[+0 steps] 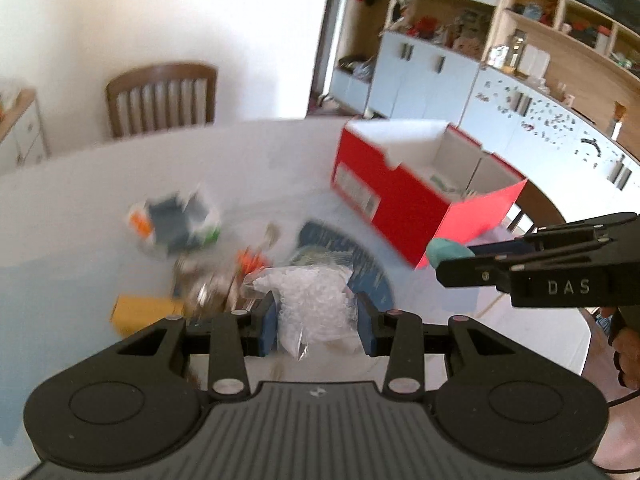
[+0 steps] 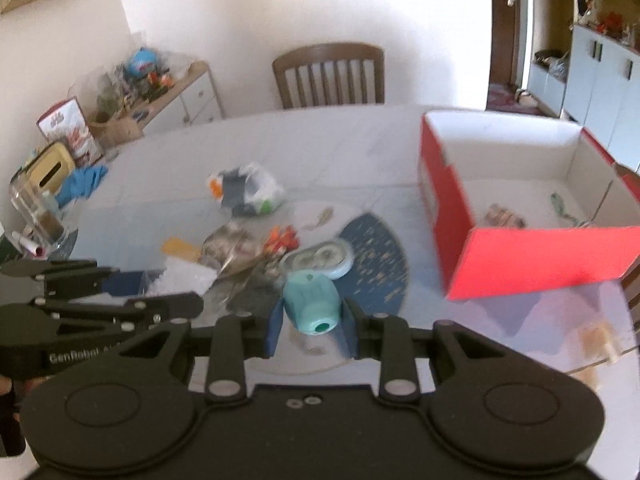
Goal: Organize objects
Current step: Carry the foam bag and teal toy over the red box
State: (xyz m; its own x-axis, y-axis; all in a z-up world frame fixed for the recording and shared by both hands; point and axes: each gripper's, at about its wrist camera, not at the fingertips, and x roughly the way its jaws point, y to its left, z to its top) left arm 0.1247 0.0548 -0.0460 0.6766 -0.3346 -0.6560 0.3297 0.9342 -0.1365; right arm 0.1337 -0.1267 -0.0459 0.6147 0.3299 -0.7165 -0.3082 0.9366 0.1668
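My left gripper (image 1: 317, 322) is shut on a clear plastic bag of white beads (image 1: 310, 304), held above the table. My right gripper (image 2: 312, 324) is shut on a teal paper punch (image 2: 312, 300); it also shows at the right of the left wrist view (image 1: 444, 254), beside the open red box (image 1: 404, 204). The red box (image 2: 532, 260) stands at the table's right with a few small items inside. Loose items lie in the middle: a bagged toy (image 2: 244, 190), an orange piece (image 2: 282, 238), a yellow card (image 1: 146, 312), a round pale blue case (image 2: 320, 258) on a dark blue fan-shaped mat (image 2: 376, 252).
A wooden chair (image 2: 330, 76) stands behind the white table (image 2: 320, 140). A sideboard with clutter (image 2: 160, 80) is at the far left, with a blue glove (image 2: 82, 184) and a clear container (image 2: 36, 216) at the table's left edge. Shelves and cabinets (image 1: 520, 60) fill the right.
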